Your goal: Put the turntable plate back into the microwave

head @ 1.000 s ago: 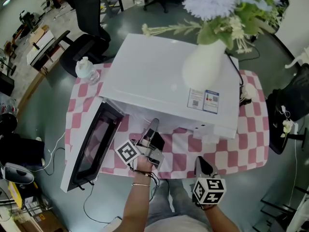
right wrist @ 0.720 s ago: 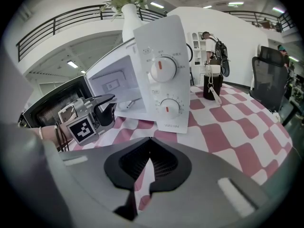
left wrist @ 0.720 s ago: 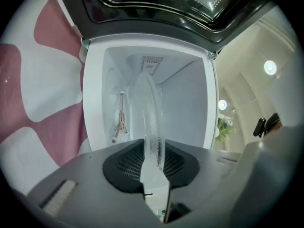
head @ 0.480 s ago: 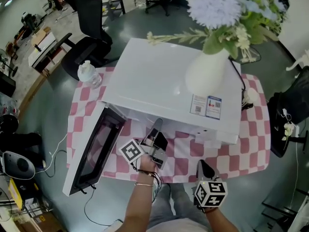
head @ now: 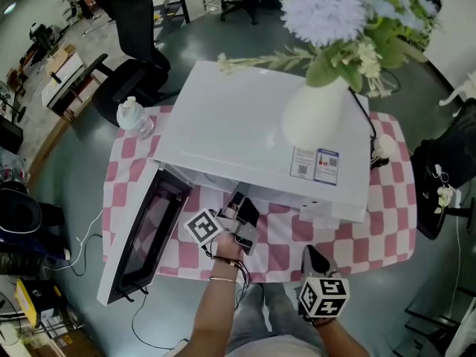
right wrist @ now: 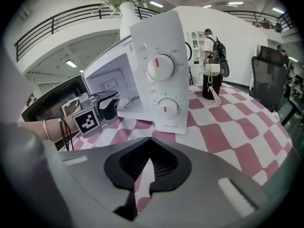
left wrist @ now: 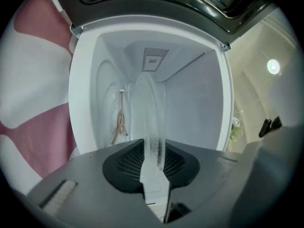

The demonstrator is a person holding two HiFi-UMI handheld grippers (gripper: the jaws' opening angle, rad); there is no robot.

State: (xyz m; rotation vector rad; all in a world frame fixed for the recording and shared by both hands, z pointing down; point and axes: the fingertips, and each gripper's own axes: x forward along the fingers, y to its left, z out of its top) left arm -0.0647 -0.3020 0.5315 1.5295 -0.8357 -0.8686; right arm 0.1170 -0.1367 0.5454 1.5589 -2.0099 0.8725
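Note:
My left gripper (left wrist: 153, 151) is shut on the rim of the clear glass turntable plate (left wrist: 149, 113). That view shows the plate edge-on, reaching into the white microwave's open cavity (left wrist: 190, 94). A tan roller support (left wrist: 118, 122) lies on the cavity floor beside it. In the head view the left gripper (head: 236, 213) sits at the cavity mouth, under the microwave (head: 245, 125), whose top hides most of the plate. My right gripper (head: 311, 257) rests near the table's front edge, shut with nothing in it (right wrist: 149, 163).
The microwave door (head: 145, 229) hangs open to the left. A white vase of flowers (head: 316, 110) stands on the microwave. A water bottle (head: 134, 116) is at the back left of the pink checked tablecloth (head: 372, 222). Office chairs (head: 137, 43) stand beyond.
My left gripper has carried the plate a little farther toward and into the cavity. The right gripper has stayed where it was.

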